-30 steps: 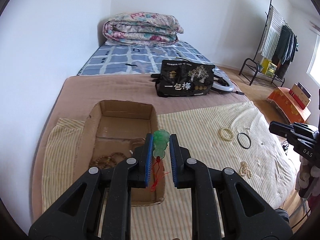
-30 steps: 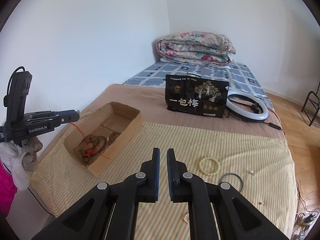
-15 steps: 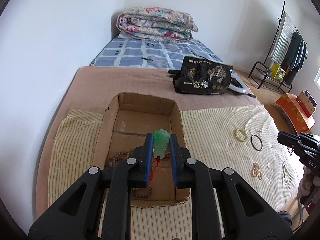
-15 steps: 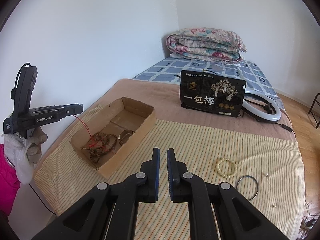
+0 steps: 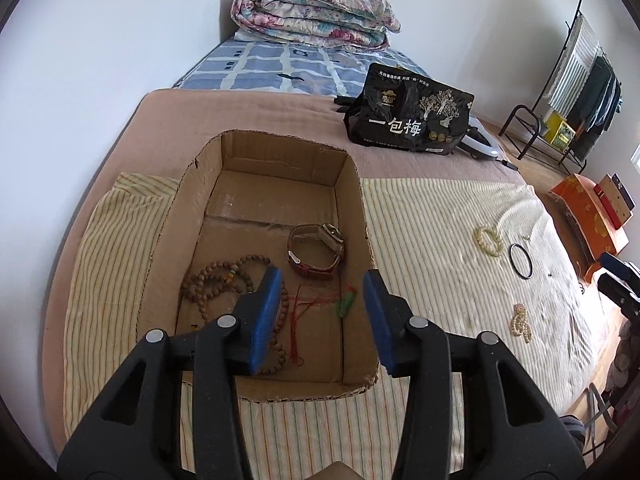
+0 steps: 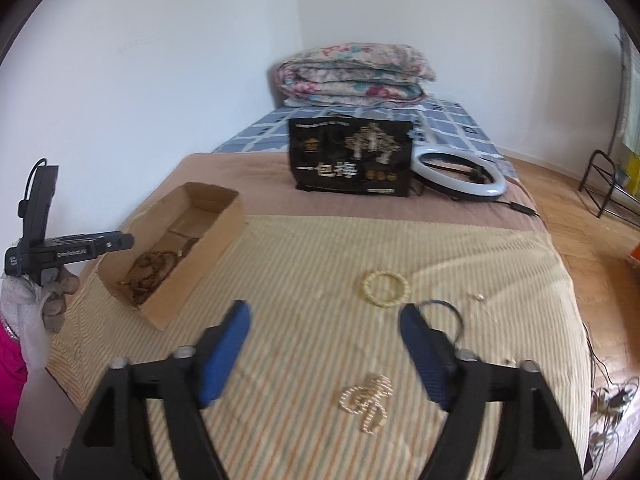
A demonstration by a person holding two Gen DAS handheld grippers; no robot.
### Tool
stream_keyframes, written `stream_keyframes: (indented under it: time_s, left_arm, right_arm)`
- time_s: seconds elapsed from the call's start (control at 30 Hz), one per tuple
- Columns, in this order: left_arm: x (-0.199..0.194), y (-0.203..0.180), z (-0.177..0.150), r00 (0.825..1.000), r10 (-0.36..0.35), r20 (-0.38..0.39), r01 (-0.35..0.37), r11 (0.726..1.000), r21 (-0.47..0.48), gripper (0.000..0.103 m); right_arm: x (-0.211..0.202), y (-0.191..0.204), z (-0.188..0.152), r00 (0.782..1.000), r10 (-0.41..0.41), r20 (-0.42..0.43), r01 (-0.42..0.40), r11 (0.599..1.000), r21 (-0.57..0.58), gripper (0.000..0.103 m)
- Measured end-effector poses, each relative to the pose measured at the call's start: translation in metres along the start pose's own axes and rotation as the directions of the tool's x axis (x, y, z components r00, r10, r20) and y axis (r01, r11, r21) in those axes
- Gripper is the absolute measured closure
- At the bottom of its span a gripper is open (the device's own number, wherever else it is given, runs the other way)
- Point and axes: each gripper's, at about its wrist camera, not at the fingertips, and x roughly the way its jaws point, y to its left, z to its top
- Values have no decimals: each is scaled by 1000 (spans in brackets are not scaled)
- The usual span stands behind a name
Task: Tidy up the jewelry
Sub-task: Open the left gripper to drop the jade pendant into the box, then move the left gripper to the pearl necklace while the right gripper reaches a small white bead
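Left gripper (image 5: 322,312) hangs over the cardboard box (image 5: 362,216), jaws spread wide, nothing between them. Green pendant (image 5: 346,304) on its red cord (image 5: 301,322) lies on the box floor right below the gap, nearer the right finger. Brown wooden bead strand (image 5: 224,280) is coiled by the left finger, partly hidden behind it. Leather-strap watch (image 5: 316,250) sits just ahead of the fingertips, inside the box.

Right gripper (image 6: 324,318) is also wide open and empty, over the striped cloth (image 6: 312,248). Pearl chain (image 6: 366,398) lies bunched under the gap, closer to the right finger. Pale bead bracelet (image 6: 386,286) is ahead, slightly right; the black ring (image 6: 442,316) is partly hidden behind the right fingertip. Box sits far left-forward of this gripper, with the left gripper above its near end.

Black snack bag (image 6: 352,160) and ring light (image 6: 460,174) well ahead.
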Motion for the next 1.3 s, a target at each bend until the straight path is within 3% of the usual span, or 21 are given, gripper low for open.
stream_keyframes:
  time_s: [0.2, 0.63, 0.93, 1.3]
  left_arm:
    - [-4, -11, -1, 1000, -5, 11, 5, 1000, 21, 60]
    - [-16, -84, -5, 996, -89, 31, 84, 988, 126, 60]
    - [9, -156, -20, 985, -171, -27, 172, 964, 201, 60]
    - [62, -232, -51, 963, -225, -151, 258, 931, 257, 60]
  right_arm:
    - [-16, -39, -15, 998, -61, 13, 60, 994, 88, 3]
    - [-46, -104, -40, 985, -171, -2, 169, 974, 153, 3]
    - [-45, -141, -59, 982, -186, -42, 190, 973, 131, 3]
    - [-7, -174, -80, 981, -172, -87, 180, 979, 99, 19]
